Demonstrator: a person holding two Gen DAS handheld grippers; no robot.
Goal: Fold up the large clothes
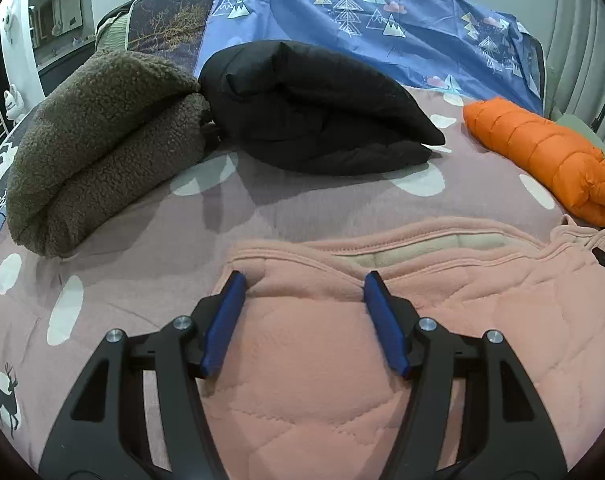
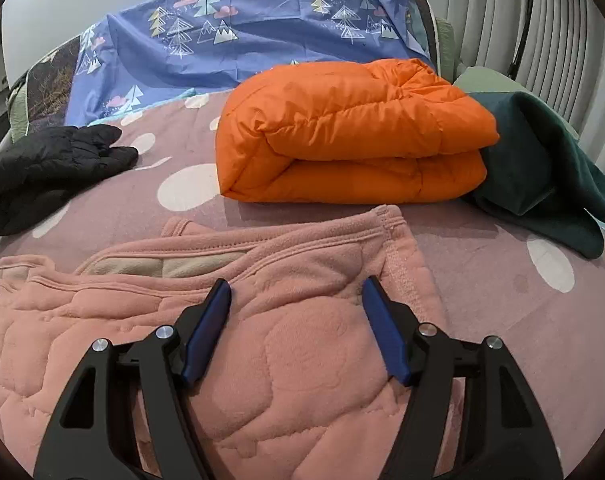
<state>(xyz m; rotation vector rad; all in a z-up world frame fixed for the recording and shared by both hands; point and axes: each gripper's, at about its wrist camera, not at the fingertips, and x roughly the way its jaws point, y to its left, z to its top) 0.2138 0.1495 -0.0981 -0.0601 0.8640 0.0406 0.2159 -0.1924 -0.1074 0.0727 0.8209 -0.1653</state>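
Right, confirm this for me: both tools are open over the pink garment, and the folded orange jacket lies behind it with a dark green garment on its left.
One thing is wrong: in the right wrist view the dark green garment lies on the right of the folded orange jacket, not the left. The rest holds: the left tool and right tool are both open over the pink garment.

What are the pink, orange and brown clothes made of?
Pink garment: looks like quilted fleece, matte and fuzzy, with stitched patterns.
Orange jacket: probably nylon, smooth with slight sheen, puffy channels.
Brown garment: likely sherpa-type pile, with a curly nubby surface.
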